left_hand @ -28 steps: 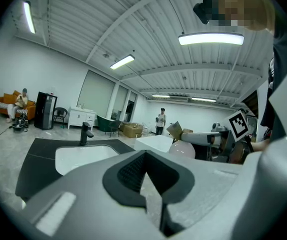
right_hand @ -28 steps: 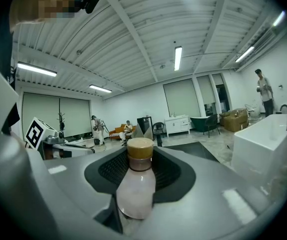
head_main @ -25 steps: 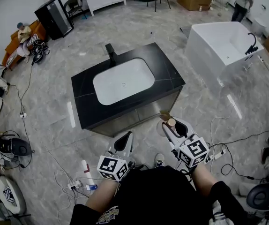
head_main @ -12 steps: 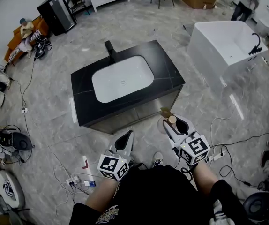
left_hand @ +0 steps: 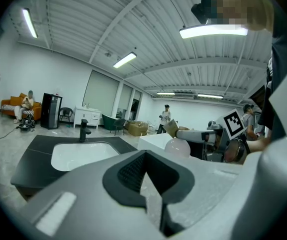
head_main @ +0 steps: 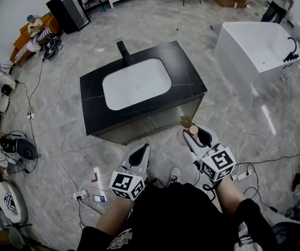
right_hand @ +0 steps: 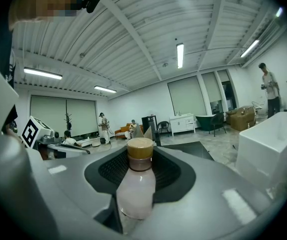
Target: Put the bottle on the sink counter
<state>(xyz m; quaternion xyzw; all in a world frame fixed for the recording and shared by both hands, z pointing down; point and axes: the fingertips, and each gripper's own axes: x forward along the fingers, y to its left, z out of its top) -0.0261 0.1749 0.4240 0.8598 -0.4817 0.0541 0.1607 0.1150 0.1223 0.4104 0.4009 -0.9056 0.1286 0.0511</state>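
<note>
Bottle (right_hand: 136,186), 1 only, tan cap, pinched betw. right gripper (head_main: 193,134) jaws. Left gripper (head_main: 141,152) jaws pressed together, empty. 1 black sink counter (head_main: 189,85) w/ 1 white basin (head_main: 137,83) ahead of both jaws. Grey marble floor (head_main: 61,119); 1 bathtub (head_main: 254,48) right of right jaws.

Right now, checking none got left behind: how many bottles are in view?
1. The bottle is clamped in the right gripper, short of the near right corner of the sink counter. None shows elsewhere; some could be hidden.
</note>
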